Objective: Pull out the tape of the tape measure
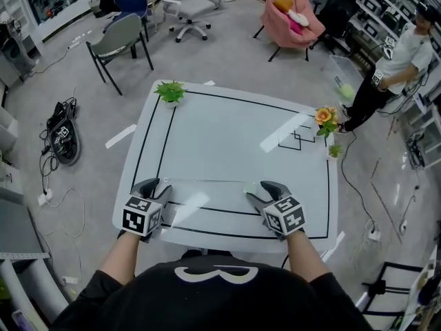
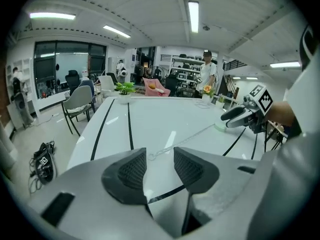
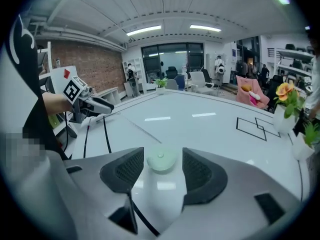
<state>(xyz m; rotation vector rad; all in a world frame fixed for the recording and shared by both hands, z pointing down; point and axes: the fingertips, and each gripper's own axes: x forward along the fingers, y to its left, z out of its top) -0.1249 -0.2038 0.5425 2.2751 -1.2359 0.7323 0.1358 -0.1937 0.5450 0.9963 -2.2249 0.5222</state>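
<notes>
You held your grey left gripper point(image 1: 157, 183) and grey right gripper point(image 1: 260, 187) tilted down over the desk's point(image 1: 227, 126) near edge, both with jaws apart.

The left hand-held gripper's point(image 2: 160, 160) jaws stand apart over the white, black-lined desk point(image 2: 150, 115). Just ahead of them lies the end of a thin pale tape point(image 2: 185, 140), stretched across to a round pale-green tape measure case point(image 2: 220, 127) at the right hand-held gripper point(image 2: 232, 118).

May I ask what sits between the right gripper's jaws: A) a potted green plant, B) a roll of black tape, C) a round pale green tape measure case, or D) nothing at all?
C: the right gripper view shows the round pale green tape measure case lying on the white table between the jaws of the right gripper.
</notes>
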